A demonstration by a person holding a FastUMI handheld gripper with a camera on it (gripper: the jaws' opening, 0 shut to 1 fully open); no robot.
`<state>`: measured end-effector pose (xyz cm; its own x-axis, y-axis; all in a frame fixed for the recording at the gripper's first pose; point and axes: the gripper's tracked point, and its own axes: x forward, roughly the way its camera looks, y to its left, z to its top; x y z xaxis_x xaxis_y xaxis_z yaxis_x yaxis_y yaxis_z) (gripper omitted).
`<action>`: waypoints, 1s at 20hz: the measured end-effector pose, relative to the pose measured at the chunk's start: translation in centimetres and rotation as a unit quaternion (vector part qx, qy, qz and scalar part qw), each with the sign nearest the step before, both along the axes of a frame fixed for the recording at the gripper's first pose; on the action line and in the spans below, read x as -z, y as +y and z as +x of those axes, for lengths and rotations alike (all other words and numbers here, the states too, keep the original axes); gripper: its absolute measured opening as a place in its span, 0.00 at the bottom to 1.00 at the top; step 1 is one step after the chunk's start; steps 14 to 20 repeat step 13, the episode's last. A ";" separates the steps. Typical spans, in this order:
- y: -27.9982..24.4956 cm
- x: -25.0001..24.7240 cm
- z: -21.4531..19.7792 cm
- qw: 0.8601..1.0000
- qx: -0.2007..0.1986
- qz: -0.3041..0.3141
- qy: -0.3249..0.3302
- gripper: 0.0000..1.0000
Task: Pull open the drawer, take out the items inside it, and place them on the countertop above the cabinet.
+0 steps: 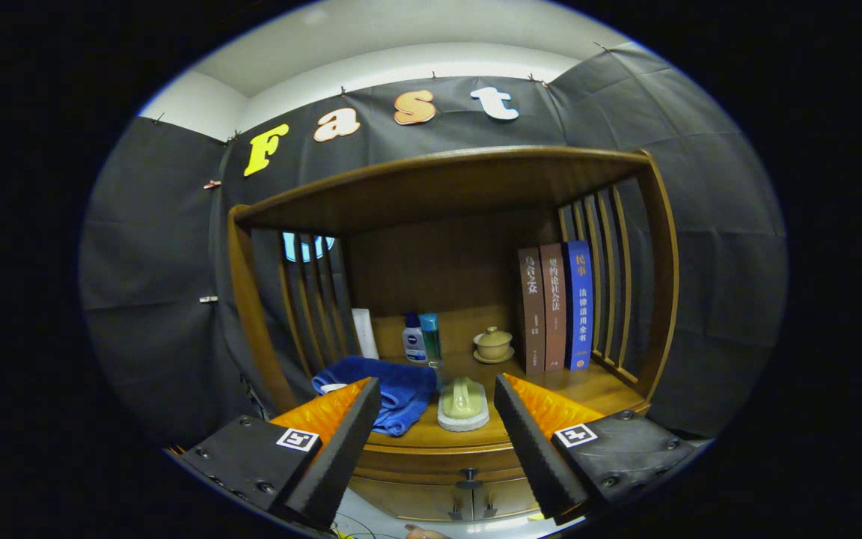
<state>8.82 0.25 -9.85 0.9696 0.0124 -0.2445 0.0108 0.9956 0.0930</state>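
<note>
claw (437,397) released, fingers spread, gripping nothing | hovering above shut drawer (468,473) | scrub brush (463,404) sitting between fingers on bench (588,385)

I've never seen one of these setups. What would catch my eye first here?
Probably the gripper, its two fingers spread wide apart and holding nothing, aimed at a wooden cabinet. On the countertop just beyond the fingers lie a blue towel and a scrub brush; three upright books stand further back on the right. Below the countertop, between the fingers, the drawer looks shut.
</note>
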 end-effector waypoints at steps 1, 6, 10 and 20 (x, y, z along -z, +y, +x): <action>0.3 -1.0 -0.4 1.000 -0.004 -0.003 -0.002 0.98; 0.7 -5.2 -2.9 1.000 -0.008 -0.018 -0.023 0.99; 0.4 -6.7 -4.5 0.999 -0.003 -0.026 -0.041 0.98; 0.0 -6.8 -5.0 0.999 0.000 -0.025 -0.042 0.98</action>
